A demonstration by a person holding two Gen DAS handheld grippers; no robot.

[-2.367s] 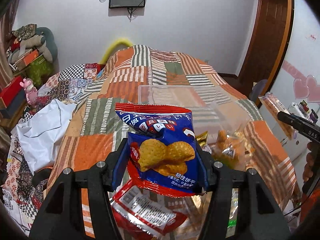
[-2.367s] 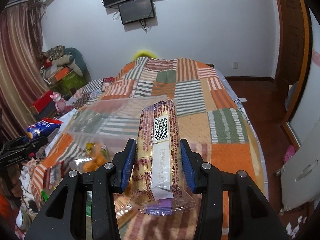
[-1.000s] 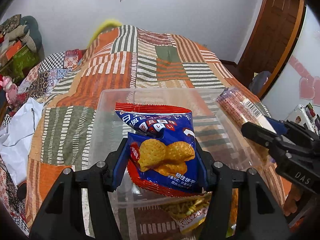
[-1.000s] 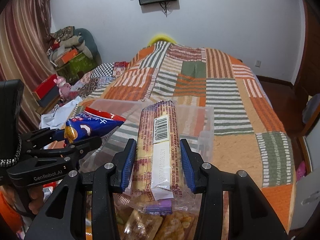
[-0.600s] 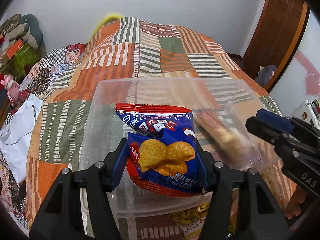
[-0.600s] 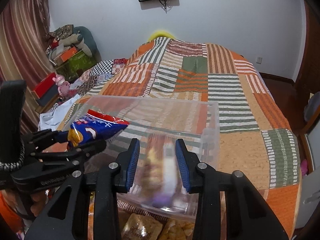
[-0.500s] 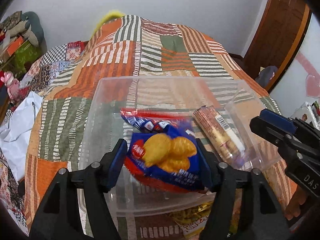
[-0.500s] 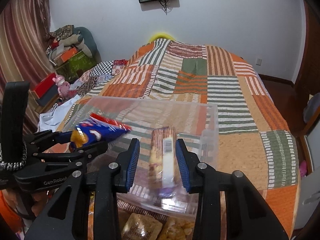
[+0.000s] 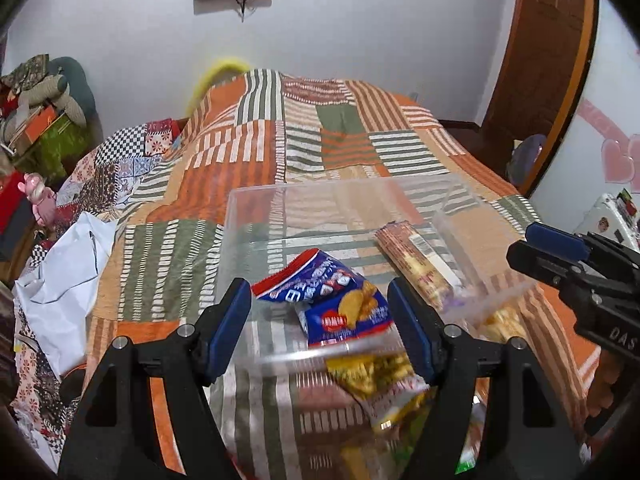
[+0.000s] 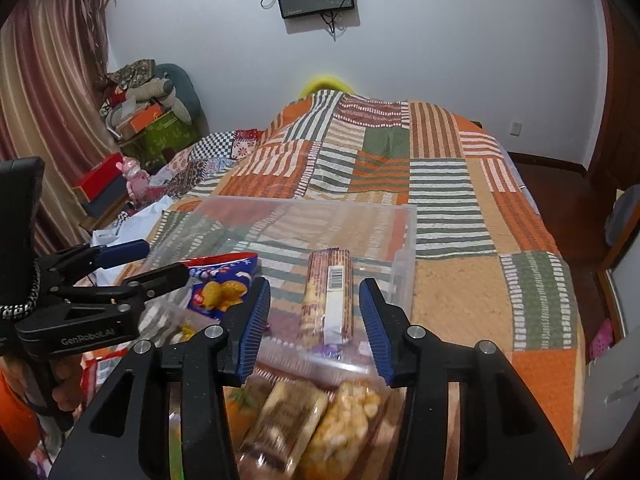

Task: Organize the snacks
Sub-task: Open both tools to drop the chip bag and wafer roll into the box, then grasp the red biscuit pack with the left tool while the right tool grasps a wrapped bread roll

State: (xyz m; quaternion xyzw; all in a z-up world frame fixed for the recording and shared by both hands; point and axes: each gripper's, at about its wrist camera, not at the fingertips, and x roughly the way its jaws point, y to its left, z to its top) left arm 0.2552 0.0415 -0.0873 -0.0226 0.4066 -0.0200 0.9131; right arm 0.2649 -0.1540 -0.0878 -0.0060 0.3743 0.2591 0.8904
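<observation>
Left gripper (image 9: 319, 322) angled down over near edge of clear plastic bin (image 9: 280, 196), jaws wide, holding nothing. Blue biscuit bag (image 9: 340, 300) lies loose on bin floor, seen between pads, untouched. Right gripper (image 10: 314, 326) likewise tilted down at bin's near right end, jaws opening, nothing gripped; biscuit roll (image 10: 328, 296) lies lengthwise inside bin beyond pads. Bin sits on patchwork bedspread (image 10: 440, 184). More snack packets (image 10: 320, 412) heaped outside near wall. Fingers (image 10: 60, 380) visible on left handle.
</observation>
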